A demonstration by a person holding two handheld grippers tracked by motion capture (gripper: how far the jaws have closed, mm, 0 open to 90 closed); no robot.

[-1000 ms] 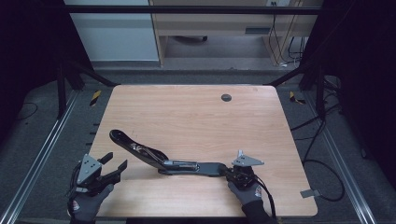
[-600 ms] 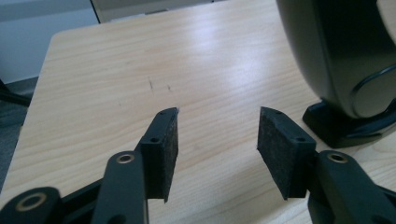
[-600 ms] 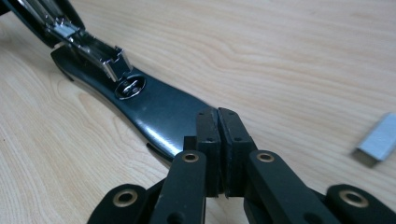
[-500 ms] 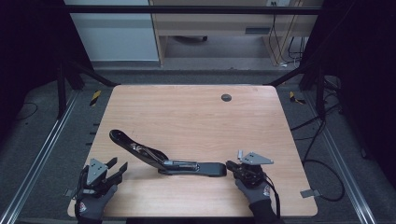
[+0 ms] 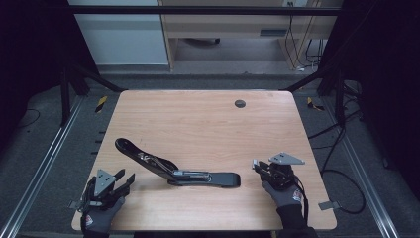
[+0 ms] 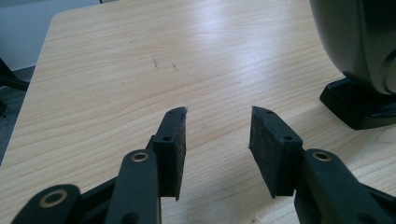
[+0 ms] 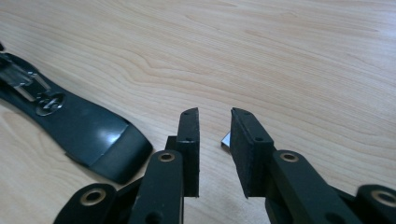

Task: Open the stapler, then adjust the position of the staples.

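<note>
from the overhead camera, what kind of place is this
Most likely a lab or recording workstation rather than a home. A bare wooden table sits inside a dark metal frame, loose cables trail over grey carpet, and hazard-striped tape marks the floor. An open black stapler lies on the table.

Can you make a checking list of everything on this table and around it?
Surface: wooden table, bare, with one round hole.
Job's things: black stapler, swung open, its arm raised to the left.
Clutter: small shiny bit between the right fingers; cannot tell what it is.
Grippers: left gripper open wide and empty; right gripper open a little, beside the stapler's end.
Cables: one trails from the right gripper; floor cables on the right.
Surroundings: dark frame, grey floor, striped tape.
</note>
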